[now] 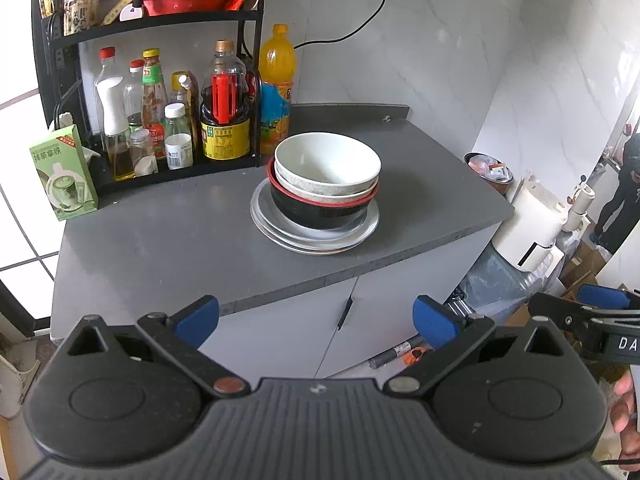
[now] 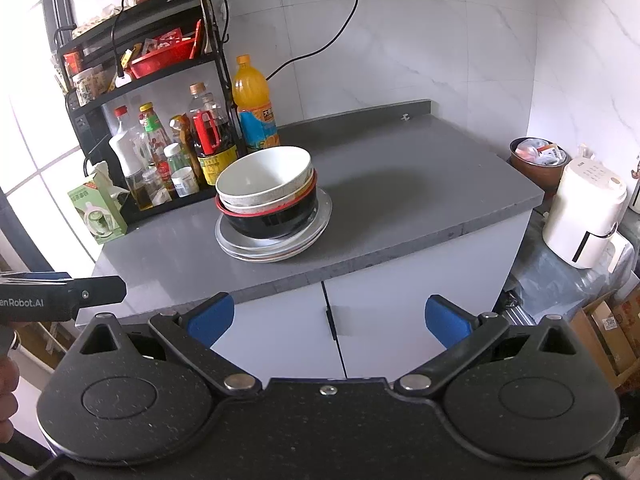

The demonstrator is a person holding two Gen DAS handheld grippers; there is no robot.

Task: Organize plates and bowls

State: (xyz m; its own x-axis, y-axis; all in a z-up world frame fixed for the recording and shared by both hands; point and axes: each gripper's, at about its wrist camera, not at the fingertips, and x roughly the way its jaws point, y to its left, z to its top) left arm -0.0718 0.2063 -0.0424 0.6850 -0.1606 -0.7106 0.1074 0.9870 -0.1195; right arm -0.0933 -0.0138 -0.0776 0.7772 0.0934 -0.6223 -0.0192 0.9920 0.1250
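On the grey countertop (image 1: 160, 240) (image 2: 400, 184) stands one stack: pale plates (image 1: 320, 240) (image 2: 276, 246) at the bottom, a black bowl with a red rim (image 1: 320, 210) (image 2: 272, 216) on them, and white speckled bowls (image 1: 326, 166) (image 2: 264, 178) nested on top. My left gripper (image 1: 316, 320) is open, held back in front of the cabinet, well short of the stack. My right gripper (image 2: 328, 320) is open too, equally far back, with nothing between its blue pads (image 2: 210, 318).
A black rack (image 1: 160, 28) (image 2: 168, 68) with sauce bottles and an orange drink bottle (image 1: 276, 88) (image 2: 252, 104) stands behind the stack. A green carton (image 1: 64, 176) (image 2: 96, 212) sits at the left. A white appliance (image 2: 584, 216) and a bin (image 2: 536, 160) stand right of the counter edge.
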